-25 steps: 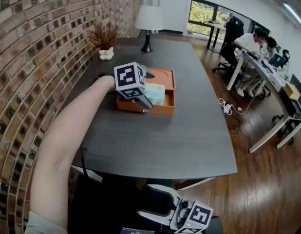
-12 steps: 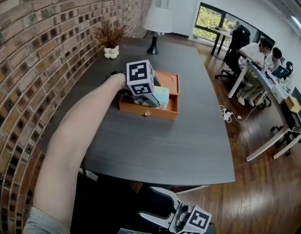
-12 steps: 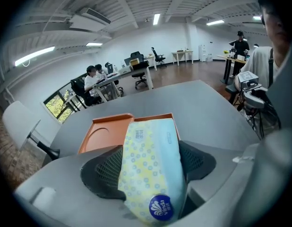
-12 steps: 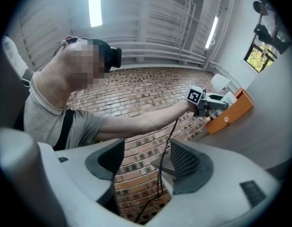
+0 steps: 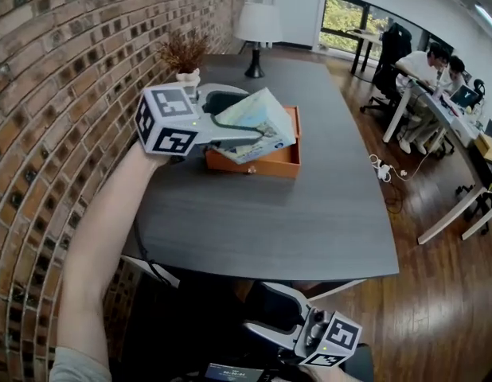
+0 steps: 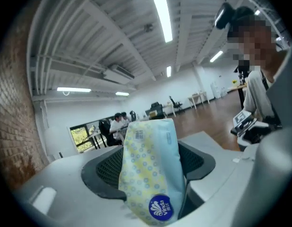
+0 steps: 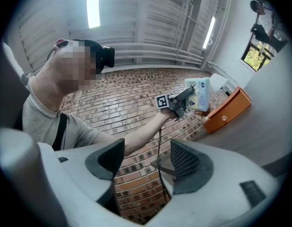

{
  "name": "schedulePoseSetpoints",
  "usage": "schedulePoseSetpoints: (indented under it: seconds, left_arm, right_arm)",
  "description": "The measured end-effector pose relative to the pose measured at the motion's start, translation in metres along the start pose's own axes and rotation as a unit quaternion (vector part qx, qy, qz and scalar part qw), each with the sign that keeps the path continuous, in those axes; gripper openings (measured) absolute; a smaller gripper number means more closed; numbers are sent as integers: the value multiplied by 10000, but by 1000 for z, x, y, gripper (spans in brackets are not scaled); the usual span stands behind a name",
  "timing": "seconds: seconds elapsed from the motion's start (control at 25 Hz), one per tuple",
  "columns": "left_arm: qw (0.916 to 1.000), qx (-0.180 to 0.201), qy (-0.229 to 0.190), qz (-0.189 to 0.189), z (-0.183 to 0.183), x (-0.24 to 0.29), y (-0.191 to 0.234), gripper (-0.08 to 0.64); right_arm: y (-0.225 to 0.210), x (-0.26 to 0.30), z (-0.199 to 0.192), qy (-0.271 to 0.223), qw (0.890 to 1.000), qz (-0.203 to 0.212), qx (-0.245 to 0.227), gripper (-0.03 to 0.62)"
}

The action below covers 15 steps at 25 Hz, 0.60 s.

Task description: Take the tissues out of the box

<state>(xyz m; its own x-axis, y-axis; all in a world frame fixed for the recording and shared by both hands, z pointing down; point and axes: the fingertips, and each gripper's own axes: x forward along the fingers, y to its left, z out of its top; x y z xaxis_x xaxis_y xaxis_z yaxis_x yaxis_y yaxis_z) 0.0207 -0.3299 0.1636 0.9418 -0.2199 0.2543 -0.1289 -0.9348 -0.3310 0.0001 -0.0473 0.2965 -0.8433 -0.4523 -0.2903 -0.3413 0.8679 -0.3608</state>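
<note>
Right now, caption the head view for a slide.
Left gripper, jaws closing on a tissue pack, holds it above the orange box on a dark table; right gripper hangs low, open.

I get the table [image 5: 270,229] steeply from above in the head view. The left gripper view faces upward, close on the tissue pack [image 6: 150,171]; the right gripper view, low and far, sees it too.

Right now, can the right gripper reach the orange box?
Probably not without a long reach: the right gripper hangs open short of the table; the orange box sits far across its bare top.
</note>
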Motion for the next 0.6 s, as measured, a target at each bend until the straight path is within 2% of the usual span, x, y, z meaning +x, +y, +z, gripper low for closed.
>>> schedulePoseSetpoints:
  seconds: [0.12,0.24,0.36,0.48,0.52,0.6]
  left_arm:
    - [9929,-441,-1058,329,11,-56,-47,354]
    - [9733,-1083,-1931,610,0,-102,-101,354]
    - [9451,-1882,-2536,835,-28,-135,-148,354]
    - [9076,-2604,-3112,1077,-53,-157,-186,354]
    - [8968,-2775,-3252,1145,-60,-162,-196,354]
    - [8812,-2985,-3440,1266,-70,-168,-214,354]
  right_arm:
    - [0,1,0,35,10000,-10,-39,317]
    - [2,3,-2,101,9999,-2,-133,316]
    - [7,8,-6,136,9998,48,-159,317]
    - [12,10,-8,182,9994,65,-271,316]
    - [13,12,-8,192,9992,67,-341,316]
    - [16,15,-8,222,9987,54,-460,316]
